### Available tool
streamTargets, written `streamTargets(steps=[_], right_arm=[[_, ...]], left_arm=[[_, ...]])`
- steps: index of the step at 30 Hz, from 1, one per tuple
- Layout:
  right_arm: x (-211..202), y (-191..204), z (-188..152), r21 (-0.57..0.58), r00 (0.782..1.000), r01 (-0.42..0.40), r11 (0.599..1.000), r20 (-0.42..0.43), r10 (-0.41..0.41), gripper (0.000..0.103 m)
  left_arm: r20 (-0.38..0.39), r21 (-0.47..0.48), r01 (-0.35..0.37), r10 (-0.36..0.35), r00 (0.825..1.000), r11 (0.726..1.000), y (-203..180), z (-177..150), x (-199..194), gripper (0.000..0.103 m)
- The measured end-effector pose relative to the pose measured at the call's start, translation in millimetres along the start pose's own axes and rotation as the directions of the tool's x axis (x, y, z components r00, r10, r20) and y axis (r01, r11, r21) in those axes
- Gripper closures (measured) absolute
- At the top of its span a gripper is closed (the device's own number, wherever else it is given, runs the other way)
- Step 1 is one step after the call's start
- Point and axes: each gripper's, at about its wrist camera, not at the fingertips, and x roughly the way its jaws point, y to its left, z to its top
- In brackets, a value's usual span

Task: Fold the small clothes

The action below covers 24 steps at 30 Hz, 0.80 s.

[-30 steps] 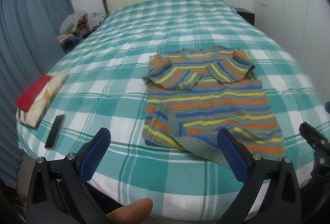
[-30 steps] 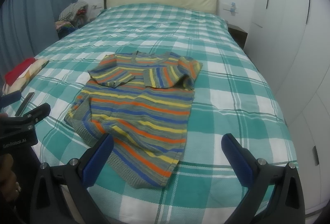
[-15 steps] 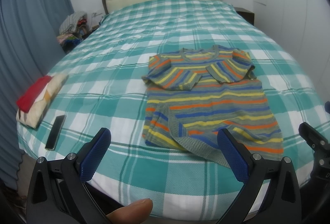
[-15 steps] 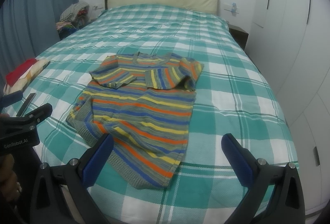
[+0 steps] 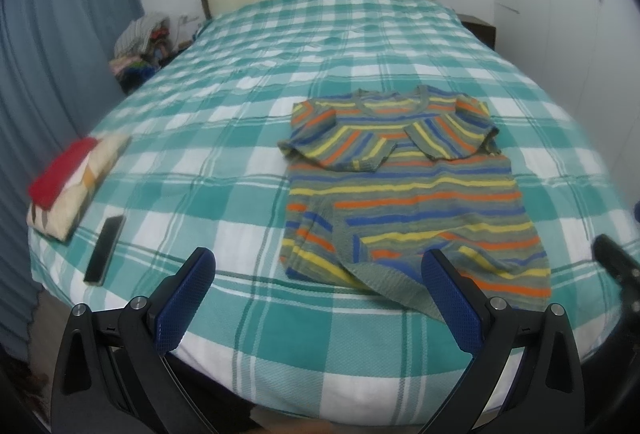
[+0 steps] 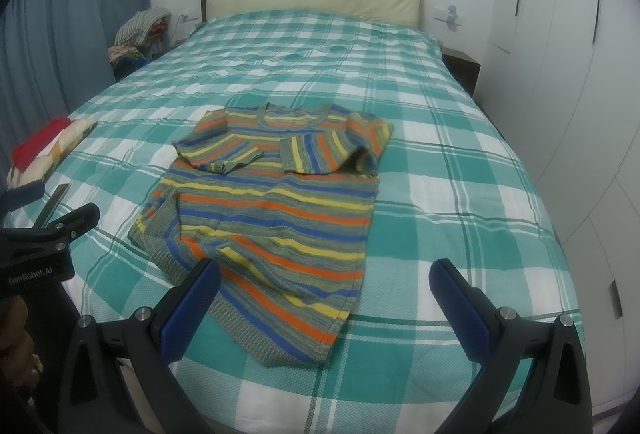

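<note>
Room light was pretty dim and flat with a bluish cast, no hard shadows or glare. Heavy fisheye bending and black corners on both views. Left wrist view looked softer, smeared toward the edges.

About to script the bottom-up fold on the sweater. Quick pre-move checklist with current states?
1. Left gripper open and empty: ok.
2. Right gripper open and empty: ok.
3. Both sleeves folded in over the sweater chest: ok.
4. Hem flat: not ok, the left corner is turned over and rumpled.
5. Landing area on the bed around the sweater clear: ok; phone and folded pile lie well off to the left.
6. Grippers at the hem: not ok, both hang short of it, touching nothing.
</note>
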Motion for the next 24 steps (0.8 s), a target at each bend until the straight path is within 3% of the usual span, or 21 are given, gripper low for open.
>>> streamTargets(steps=[5,8,10,11,12,14,15,18,19,22,24], right_arm=[[-6,-25,-6,0.072,0.999,-0.016,0.997,0.044,0.013,0.000],[13,-45,-30,0.123,0.992,-0.109,0.986,-0.042,0.115,0.000],[37,-45,-55,0.173,0.958,-0.221,0.960,-0.145,0.246,0.000],[49,-43,-68,0.203,0.933,-0.268,0.942,-0.190,0.306,0.000],[65,-39,-83,0.257,0.892,-0.325,0.910,-0.238,0.386,0.000],[85,-34,-99,0.345,0.838,-0.406,0.846,-0.230,0.496,0.000],[90,-35,-103,0.366,0.835,-0.419,0.831,-0.204,0.511,0.000],[106,-38,-99,0.363,0.902,-0.355,0.862,-0.111,0.418,0.000],[108,-38,-97,0.339,0.912,-0.351,0.873,-0.088,0.401,0.000],[113,-33,-91,0.284,0.893,-0.408,0.868,-0.075,0.444,0.001],[113,-30,-88,0.248,0.866,-0.473,0.845,-0.048,0.499,0.005]], left_arm=[[-0.063,-0.111,-0.003,-0.004,0.998,0.994,50,-1,25,0.000],[-0.113,-0.195,0.046,-0.069,0.991,0.980,77,-8,43,0.000],[-0.126,-0.245,0.102,-0.136,0.983,0.964,86,-14,51,0.000],[-0.128,-0.262,0.127,-0.165,0.978,0.957,86,-16,53,0.000],[-0.132,-0.277,0.154,-0.196,0.972,0.948,85,-18,56,0.000],[-0.137,-0.292,0.197,-0.244,0.960,0.936,79,-19,62,0.000],[-0.140,-0.292,0.209,-0.258,0.956,0.933,74,-19,64,0.000],[-0.140,-0.279,0.221,-0.268,0.953,0.934,68,-17,64,0.000],[-0.138,-0.276,0.219,-0.264,0.955,0.936,67,-17,64,0.000],[-0.135,-0.266,0.201,-0.243,0.961,0.943,70,-18,65,0.000],[-0.141,-0.273,0.190,-0.235,0.962,0.943,73,-20,69,0.000]])
